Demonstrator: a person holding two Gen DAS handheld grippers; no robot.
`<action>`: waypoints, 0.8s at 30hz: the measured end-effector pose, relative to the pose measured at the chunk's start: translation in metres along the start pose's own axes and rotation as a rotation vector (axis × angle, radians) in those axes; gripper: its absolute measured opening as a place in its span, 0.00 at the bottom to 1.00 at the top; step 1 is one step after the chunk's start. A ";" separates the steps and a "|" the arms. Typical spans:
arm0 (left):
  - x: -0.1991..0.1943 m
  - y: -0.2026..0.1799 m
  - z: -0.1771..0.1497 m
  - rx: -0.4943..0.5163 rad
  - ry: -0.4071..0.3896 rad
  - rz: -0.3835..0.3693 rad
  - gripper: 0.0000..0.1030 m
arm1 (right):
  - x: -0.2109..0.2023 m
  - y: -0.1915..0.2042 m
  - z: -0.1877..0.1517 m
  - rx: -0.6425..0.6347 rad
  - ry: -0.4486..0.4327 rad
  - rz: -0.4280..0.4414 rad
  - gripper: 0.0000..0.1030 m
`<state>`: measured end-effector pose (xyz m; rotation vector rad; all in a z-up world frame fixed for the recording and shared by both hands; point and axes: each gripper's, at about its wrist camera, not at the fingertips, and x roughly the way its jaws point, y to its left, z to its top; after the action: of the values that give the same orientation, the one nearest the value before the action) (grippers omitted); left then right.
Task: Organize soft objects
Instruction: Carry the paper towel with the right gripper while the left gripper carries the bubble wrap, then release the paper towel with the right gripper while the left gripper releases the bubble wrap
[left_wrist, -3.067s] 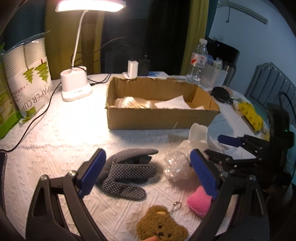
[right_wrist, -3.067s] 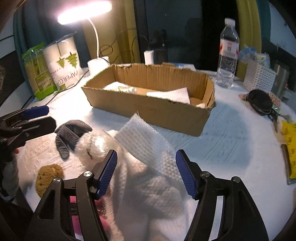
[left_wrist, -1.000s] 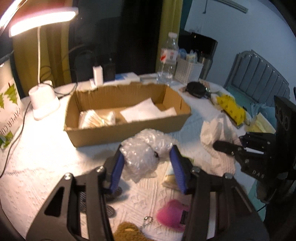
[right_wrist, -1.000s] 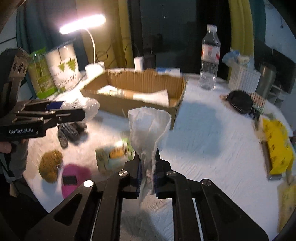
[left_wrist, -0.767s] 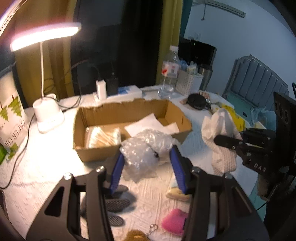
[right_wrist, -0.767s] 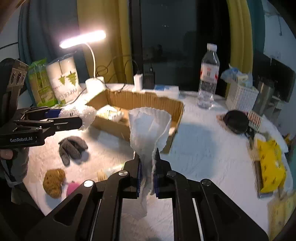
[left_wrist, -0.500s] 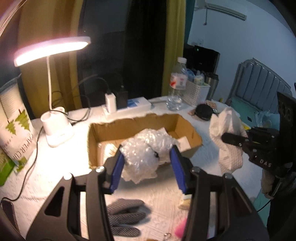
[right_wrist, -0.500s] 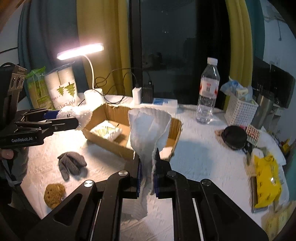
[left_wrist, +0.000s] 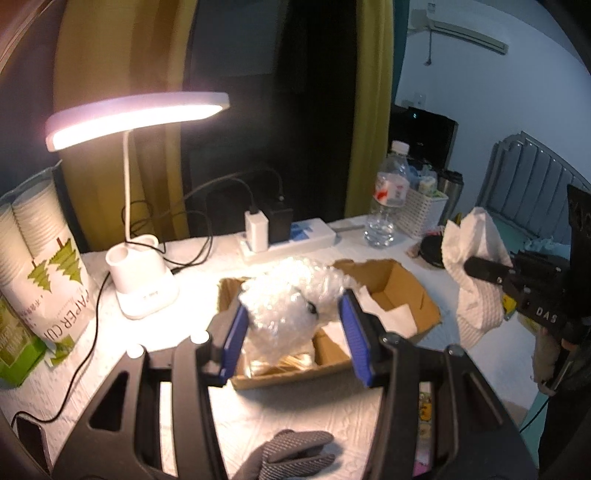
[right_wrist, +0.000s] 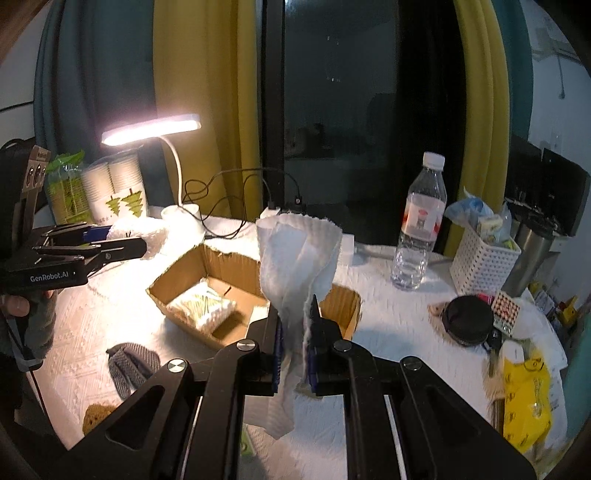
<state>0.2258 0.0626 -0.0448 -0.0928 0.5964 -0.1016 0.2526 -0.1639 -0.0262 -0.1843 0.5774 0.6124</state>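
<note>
Left wrist view: our left gripper (left_wrist: 293, 334) is clamped on a wad of bubble wrap (left_wrist: 291, 295), held above the cardboard box (left_wrist: 406, 291) on the white table (left_wrist: 177, 314). Our right gripper (right_wrist: 294, 352) pinches a white paper towel (right_wrist: 295, 254) upright above the box's near end; a grey glove (right_wrist: 129, 362) lies beside it

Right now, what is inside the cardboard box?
The cardboard box holds a wrapped pack of cotton swabs and white paper; the held paper towel hides part.
</note>
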 end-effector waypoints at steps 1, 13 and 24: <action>0.001 0.002 0.001 -0.002 -0.003 0.002 0.48 | 0.001 -0.001 0.002 0.001 -0.004 -0.001 0.11; 0.027 0.021 0.006 -0.013 -0.033 0.013 0.48 | 0.036 -0.012 0.006 0.064 -0.017 -0.035 0.12; 0.080 0.038 -0.013 -0.050 0.058 0.023 0.48 | 0.095 -0.024 -0.008 0.107 0.055 -0.028 0.12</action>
<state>0.2869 0.0901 -0.1042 -0.1317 0.6583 -0.0674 0.3260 -0.1391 -0.0858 -0.1083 0.6584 0.5491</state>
